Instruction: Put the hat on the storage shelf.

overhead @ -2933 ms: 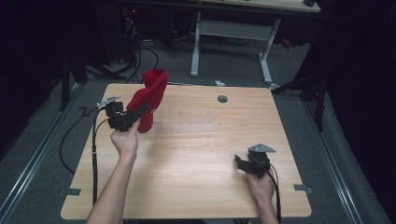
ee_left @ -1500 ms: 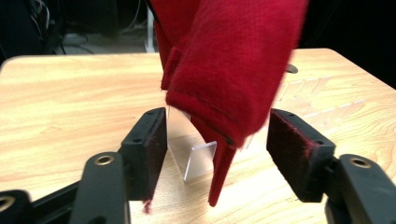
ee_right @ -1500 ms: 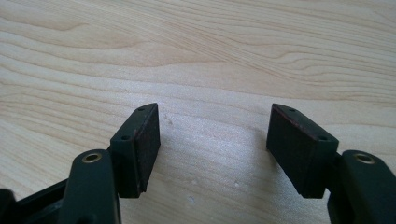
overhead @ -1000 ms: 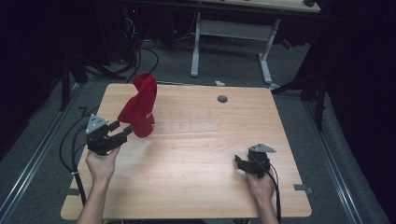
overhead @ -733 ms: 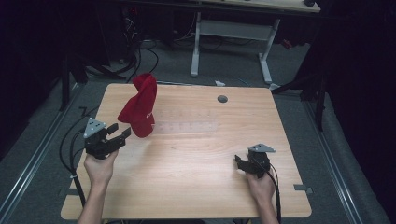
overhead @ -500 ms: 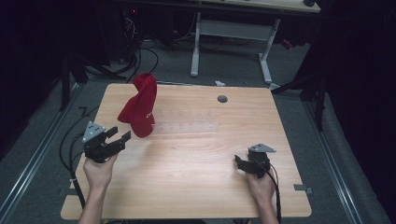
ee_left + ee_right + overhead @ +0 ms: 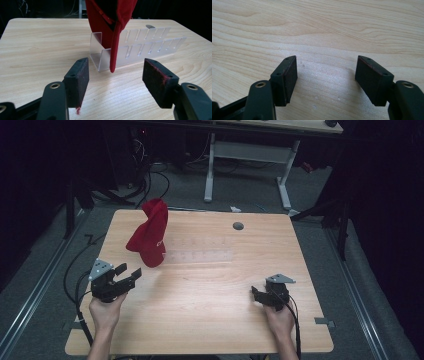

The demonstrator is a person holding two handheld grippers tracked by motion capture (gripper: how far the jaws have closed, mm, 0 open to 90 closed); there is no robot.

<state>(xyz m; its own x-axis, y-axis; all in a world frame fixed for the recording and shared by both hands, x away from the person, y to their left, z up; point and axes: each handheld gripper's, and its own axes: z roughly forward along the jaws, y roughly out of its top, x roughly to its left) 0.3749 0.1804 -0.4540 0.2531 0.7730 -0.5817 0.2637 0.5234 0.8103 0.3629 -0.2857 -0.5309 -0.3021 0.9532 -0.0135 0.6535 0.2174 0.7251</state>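
Near the red cap (image 7: 149, 234), left gripper (image 7: 126, 274) jaws just opening, empty; right gripper (image 7: 259, 295) released

One red cap (image 7: 149, 234), one clear slotted rack (image 7: 140, 48), two tongs (image 7: 125, 276) (image 7: 261, 296), one table (image 7: 210, 320)

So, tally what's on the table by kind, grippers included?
Red cap: 1
Clear slotted rack: 1
Grippers: 2, the left gripper and the right gripper, both open with nothing between the jaws
Total: 4
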